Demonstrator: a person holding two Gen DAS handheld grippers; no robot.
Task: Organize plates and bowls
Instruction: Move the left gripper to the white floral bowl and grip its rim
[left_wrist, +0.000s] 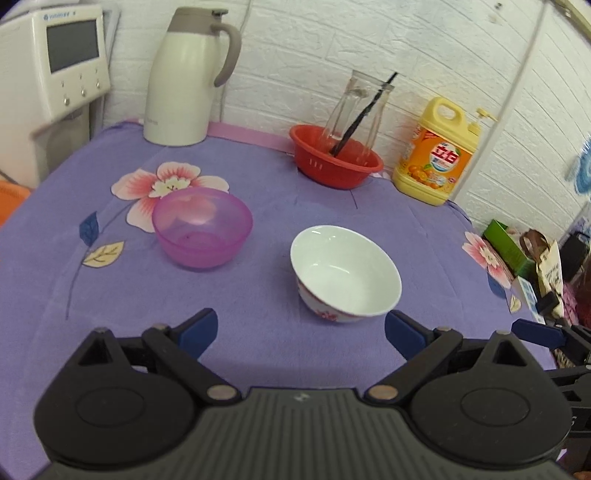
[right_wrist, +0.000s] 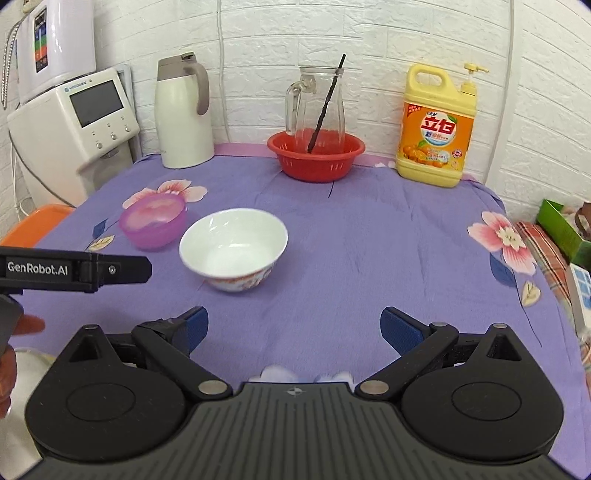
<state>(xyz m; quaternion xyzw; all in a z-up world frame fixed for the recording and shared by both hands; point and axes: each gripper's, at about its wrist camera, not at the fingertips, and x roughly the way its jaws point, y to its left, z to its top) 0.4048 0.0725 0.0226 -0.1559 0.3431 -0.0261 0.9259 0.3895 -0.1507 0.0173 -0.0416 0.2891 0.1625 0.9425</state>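
Observation:
A white ceramic bowl (left_wrist: 345, 271) with a red flower pattern stands upright on the purple cloth, just ahead of my left gripper (left_wrist: 299, 334), which is open and empty. A translucent pink plastic bowl (left_wrist: 202, 227) sits to its left, apart from it. In the right wrist view the white bowl (right_wrist: 233, 248) lies ahead and left of my open, empty right gripper (right_wrist: 293, 328), with the pink bowl (right_wrist: 153, 219) behind it to the left. The left gripper's body (right_wrist: 74, 269) reaches in from the left edge.
At the back stand a white thermos jug (right_wrist: 183, 114), a red basket (right_wrist: 316, 155) holding a glass pitcher with a black stick, and a yellow detergent bottle (right_wrist: 436, 125). A white appliance (right_wrist: 74, 125) sits far left. Boxes and bags (left_wrist: 535, 266) lie beyond the table's right edge.

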